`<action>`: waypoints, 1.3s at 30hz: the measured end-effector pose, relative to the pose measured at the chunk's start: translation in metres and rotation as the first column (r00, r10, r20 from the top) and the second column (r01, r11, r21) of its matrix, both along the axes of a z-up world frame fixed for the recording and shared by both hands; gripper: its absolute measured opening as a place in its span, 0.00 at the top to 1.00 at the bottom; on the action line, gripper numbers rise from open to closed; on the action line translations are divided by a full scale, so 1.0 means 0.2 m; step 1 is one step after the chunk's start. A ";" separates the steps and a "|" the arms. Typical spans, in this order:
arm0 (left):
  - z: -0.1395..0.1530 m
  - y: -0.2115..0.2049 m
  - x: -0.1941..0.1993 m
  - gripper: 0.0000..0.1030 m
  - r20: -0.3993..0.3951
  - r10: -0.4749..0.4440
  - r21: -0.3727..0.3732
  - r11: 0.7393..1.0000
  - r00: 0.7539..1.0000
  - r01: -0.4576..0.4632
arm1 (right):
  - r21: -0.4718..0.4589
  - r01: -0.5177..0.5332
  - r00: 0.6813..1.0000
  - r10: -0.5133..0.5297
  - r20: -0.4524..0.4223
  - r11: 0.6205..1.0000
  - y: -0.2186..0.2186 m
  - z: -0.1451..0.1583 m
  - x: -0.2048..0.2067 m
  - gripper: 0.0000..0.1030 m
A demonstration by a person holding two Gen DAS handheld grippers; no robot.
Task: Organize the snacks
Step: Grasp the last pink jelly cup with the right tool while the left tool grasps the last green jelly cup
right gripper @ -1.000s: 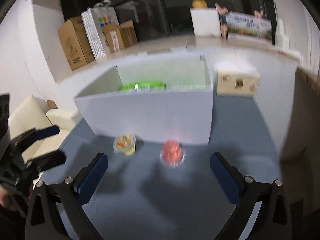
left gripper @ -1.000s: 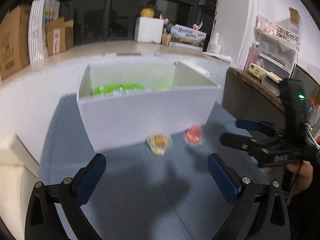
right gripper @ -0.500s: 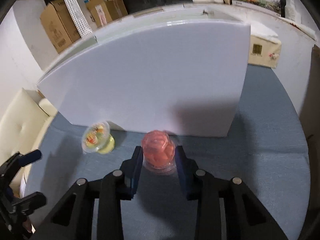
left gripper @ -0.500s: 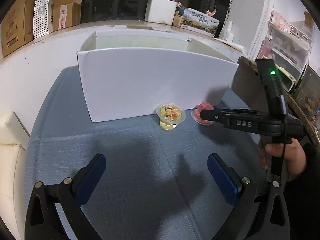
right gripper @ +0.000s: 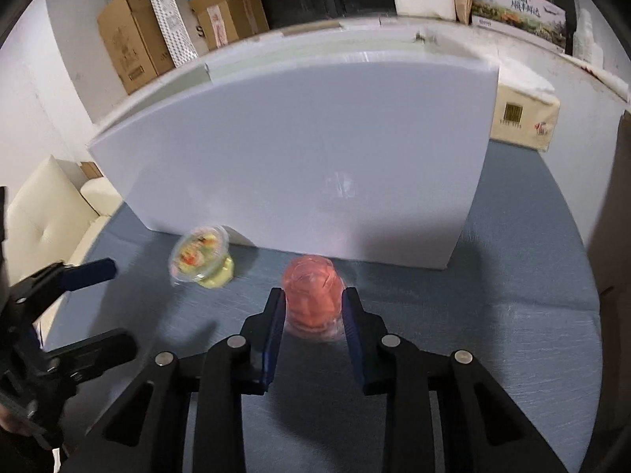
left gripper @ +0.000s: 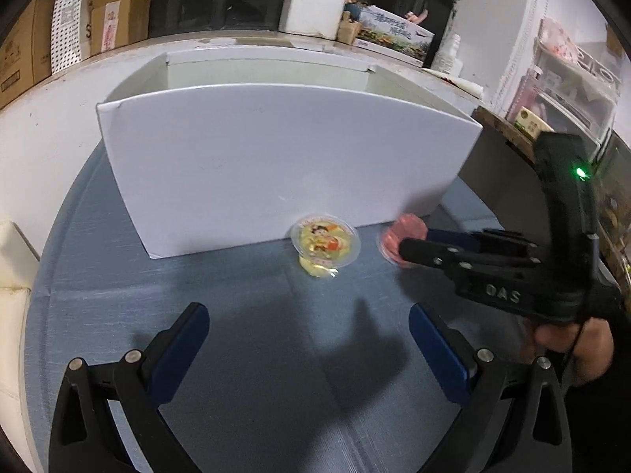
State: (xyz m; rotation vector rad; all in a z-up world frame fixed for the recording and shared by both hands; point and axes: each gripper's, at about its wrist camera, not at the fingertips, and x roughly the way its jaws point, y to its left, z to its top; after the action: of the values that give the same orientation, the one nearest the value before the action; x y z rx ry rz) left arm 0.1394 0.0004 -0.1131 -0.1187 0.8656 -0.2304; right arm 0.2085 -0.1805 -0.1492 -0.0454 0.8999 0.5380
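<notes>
A pink jelly cup (right gripper: 313, 293) stands upside down on the blue cloth before the white box (right gripper: 299, 149). My right gripper (right gripper: 313, 307) is shut on the pink cup, one pad on each side; it also shows in the left wrist view (left gripper: 410, 242) at the cup (left gripper: 398, 232). A yellow jelly cup (left gripper: 325, 246) with a cartoon lid stands to its left, tilted in the right wrist view (right gripper: 203, 258). My left gripper (left gripper: 307, 335) is open and empty, a little short of the yellow cup. The box's inside is hidden.
The white box (left gripper: 284, 161) stands at the back of the blue-clothed table (left gripper: 244, 374). A tissue box (right gripper: 524, 118) lies right of it. Cardboard boxes (right gripper: 130, 51) line the ledge behind. A cream sofa (right gripper: 47, 205) is left of the table.
My right gripper came down to the pink cup and shut on it. My left gripper dropped lower and moved closer to the yellow cup.
</notes>
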 end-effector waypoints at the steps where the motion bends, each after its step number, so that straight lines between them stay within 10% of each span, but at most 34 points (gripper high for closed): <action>1: 0.00 0.00 0.00 0.00 -0.001 -0.002 0.001 1.000 1.000 0.002 | 0.006 0.002 1.000 -0.002 0.000 1.000 0.00 0.00 0.02 0.64; 27: -0.07 -0.09 0.27 0.01 -0.024 0.033 0.037 0.999 0.999 -0.032 | 0.130 -0.055 0.994 0.041 0.104 0.990 -0.11 0.17 -0.18 0.66; 32: -0.10 -0.11 0.32 0.54 -0.034 0.024 0.029 0.999 0.999 -0.023 | 0.169 -0.042 0.992 0.021 0.128 0.985 -0.20 0.22 -0.31 0.66; 39: -0.06 -0.10 0.21 0.55 0.017 -0.005 0.017 1.000 1.000 0.004 | 0.199 -0.038 0.994 0.016 0.111 0.979 -0.23 0.20 -0.32 0.66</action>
State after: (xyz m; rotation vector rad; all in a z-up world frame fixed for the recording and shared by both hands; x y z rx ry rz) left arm 0.1819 -0.0200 -0.1259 -0.0987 0.8507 -0.2280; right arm 0.1447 -0.2266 -0.1082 0.0961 0.7354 0.6437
